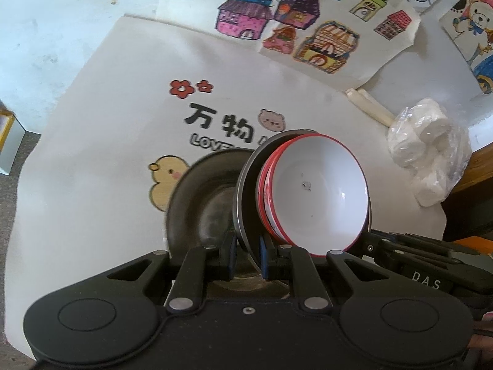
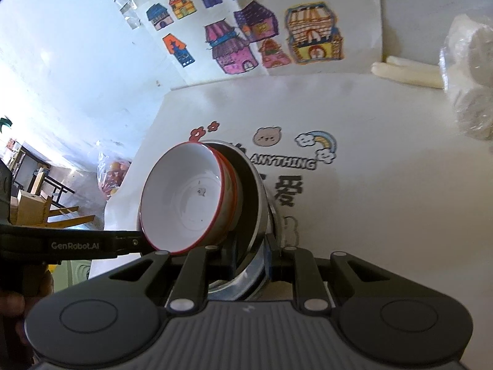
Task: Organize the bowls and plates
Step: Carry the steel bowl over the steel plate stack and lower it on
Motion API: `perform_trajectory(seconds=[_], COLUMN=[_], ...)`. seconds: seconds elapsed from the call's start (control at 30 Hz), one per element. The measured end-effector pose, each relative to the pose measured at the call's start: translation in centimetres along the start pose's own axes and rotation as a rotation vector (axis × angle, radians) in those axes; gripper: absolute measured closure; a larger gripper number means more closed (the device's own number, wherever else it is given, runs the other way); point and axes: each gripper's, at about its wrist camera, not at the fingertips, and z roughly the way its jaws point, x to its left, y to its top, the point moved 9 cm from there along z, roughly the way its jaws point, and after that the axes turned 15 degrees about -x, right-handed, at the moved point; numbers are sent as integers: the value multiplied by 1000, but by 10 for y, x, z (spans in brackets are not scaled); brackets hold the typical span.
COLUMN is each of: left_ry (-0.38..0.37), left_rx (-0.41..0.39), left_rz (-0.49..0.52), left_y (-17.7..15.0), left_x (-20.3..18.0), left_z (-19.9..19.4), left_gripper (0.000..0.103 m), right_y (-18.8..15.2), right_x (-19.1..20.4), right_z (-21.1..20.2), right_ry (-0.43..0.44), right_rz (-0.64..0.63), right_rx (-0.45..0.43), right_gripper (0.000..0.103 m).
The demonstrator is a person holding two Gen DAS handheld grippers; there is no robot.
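A dark plate (image 1: 243, 203) carries a stack of white bowls with red rims (image 1: 317, 197), all seen tilted. My left gripper (image 1: 248, 259) is shut on the plate's rim. A second dark dish (image 1: 200, 197) lies behind it on the table. In the right wrist view the same bowls (image 2: 188, 197) sit on the dark plate (image 2: 249, 197), and my right gripper (image 2: 251, 259) is shut on the plate's opposite rim. A metal dish (image 2: 243, 277) shows just under it. Each gripper's arm shows in the other's view.
The white table cover (image 1: 101, 141) has cartoon prints. Coloured house drawings (image 1: 308, 24) lie at the back. A bag of white rolls (image 1: 428, 151) and two white sticks (image 1: 369, 104) sit at the right. A yellow box (image 1: 9, 135) stands left.
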Motion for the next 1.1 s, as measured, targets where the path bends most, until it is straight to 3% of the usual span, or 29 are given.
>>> perform_trajectory(seconds=[0.47,1.1], left_ry=[38,52], left_rx=[34,74], left_rz=[8,73], left_y=[-2,10], left_x=[38,40], left_z=[-6,3], left_gripper=[89,88], right_y=[-21,-24], right_x=[31,29], right_z=[25,39], right_ry=[25,19], right_rz=[4,69], right_rx=[32,27], right_gripper=[83,82])
